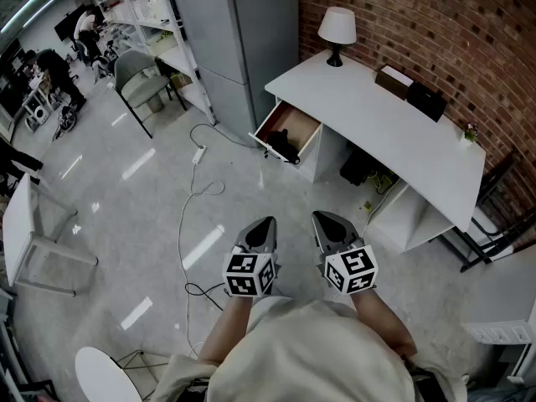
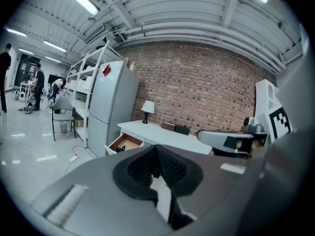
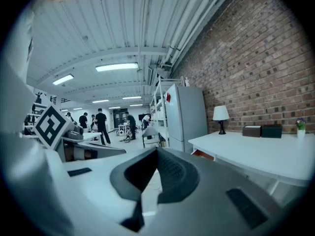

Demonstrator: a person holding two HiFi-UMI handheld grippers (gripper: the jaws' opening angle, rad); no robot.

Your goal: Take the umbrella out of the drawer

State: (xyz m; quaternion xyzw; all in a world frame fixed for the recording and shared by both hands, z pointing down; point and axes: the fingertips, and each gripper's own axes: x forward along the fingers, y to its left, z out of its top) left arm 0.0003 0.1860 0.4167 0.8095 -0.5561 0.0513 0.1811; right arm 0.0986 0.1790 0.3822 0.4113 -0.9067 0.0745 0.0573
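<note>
Both hand-held grippers have their jaws closed all the way with nothing between them, the left hand-held gripper point(image 1: 267, 223) and the right hand-held gripper point(image 1: 322, 217) side by side and near each other above the polished grey floor point(image 1: 151, 182). Well ahead of both tips, an open wooden drawer with a white front point(image 1: 303, 127) juts from the end of the long white worktop point(image 1: 402, 128), and the black umbrella point(image 1: 283, 146) lies inside it, well apart from either hand-held gripper. Farther out, a white-shaded table lamp on a black stem point(image 1: 337, 28) stands at the worktop's far corner beside the red brick wall point(image 1: 419, 23).
</note>
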